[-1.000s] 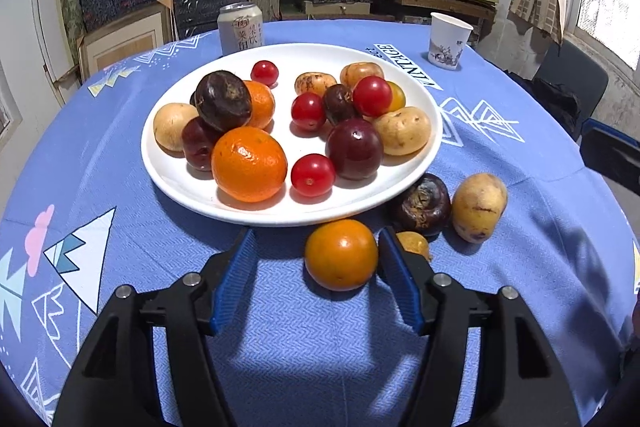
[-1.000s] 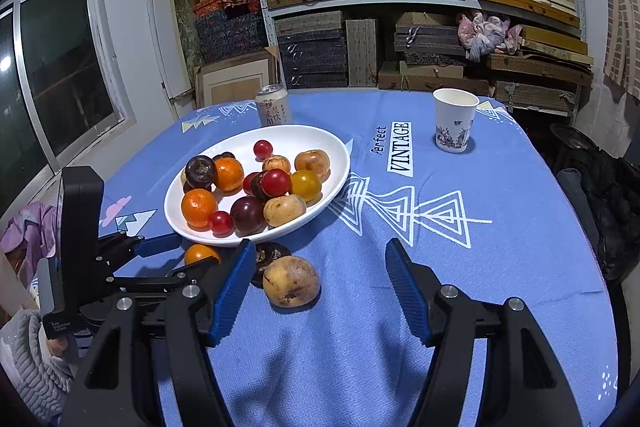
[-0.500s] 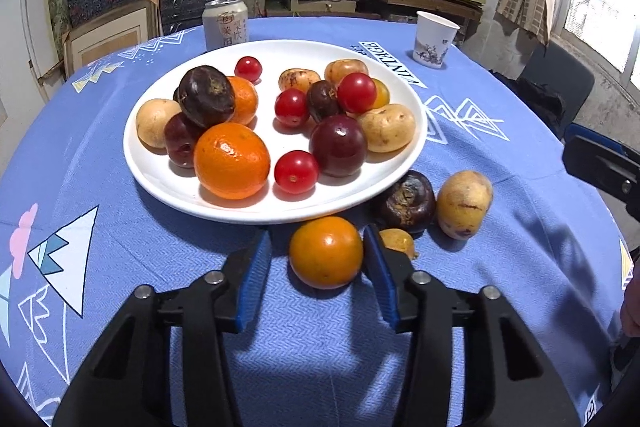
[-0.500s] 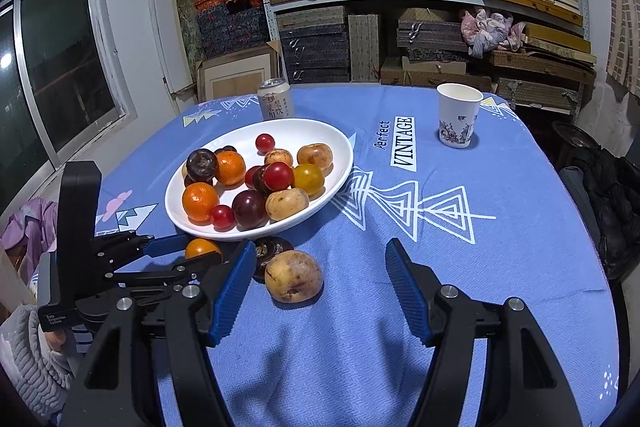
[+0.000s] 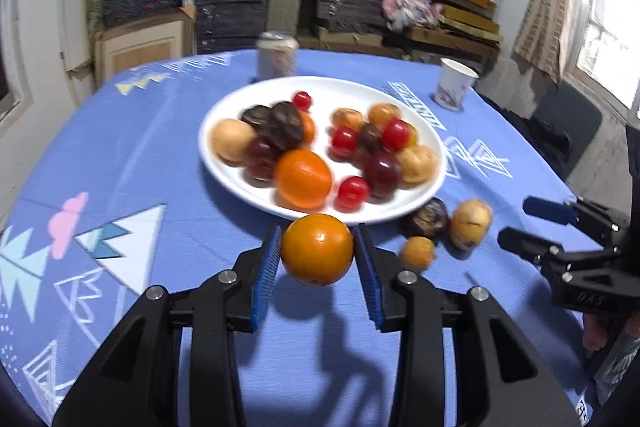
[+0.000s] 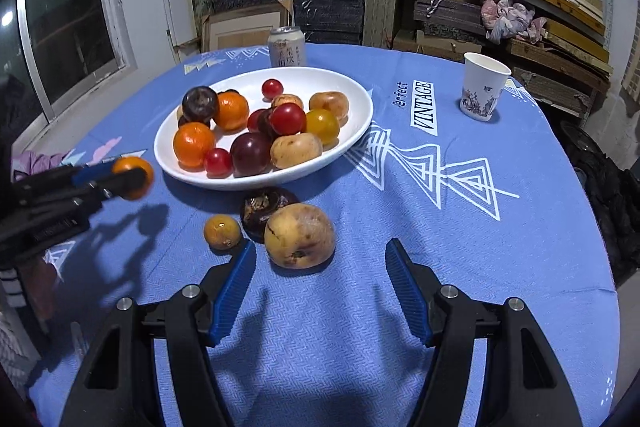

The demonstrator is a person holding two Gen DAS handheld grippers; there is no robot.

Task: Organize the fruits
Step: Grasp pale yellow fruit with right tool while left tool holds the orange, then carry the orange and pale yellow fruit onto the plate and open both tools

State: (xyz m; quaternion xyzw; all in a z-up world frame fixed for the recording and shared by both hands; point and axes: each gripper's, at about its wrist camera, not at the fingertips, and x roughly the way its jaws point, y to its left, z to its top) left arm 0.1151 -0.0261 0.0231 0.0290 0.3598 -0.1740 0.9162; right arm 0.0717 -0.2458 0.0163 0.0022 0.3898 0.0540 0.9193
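My left gripper (image 5: 316, 239) has its blue pads pressed on both sides of an orange (image 5: 317, 255) and the jaws are still closing; the orange hangs above the cloth, just short of the white plate (image 5: 256, 99) piled with several fruits. The right wrist view shows the same orange (image 6: 138, 165) at the far left. My right gripper (image 6: 320, 279) is open, nothing between its fingers. A spotted yellow-brown fruit (image 6: 300, 237) lies just beyond its tips, with a dark wrinkled fruit (image 6: 262, 207) and a small orange-yellow fruit (image 6: 222, 231) beside it.
A drink can (image 6: 286, 47) stands behind the plate (image 6: 352, 95) and a paper cup (image 6: 482, 87) at the back right. A blue patterned cloth covers the round table. Shelves of boxes fill the back wall; a dark chair (image 5: 568, 123) stands to the right.
The left jaws closed onto the orange and raised it off the cloth towards the plate. The right gripper sank closer to the loose fruits, still open.
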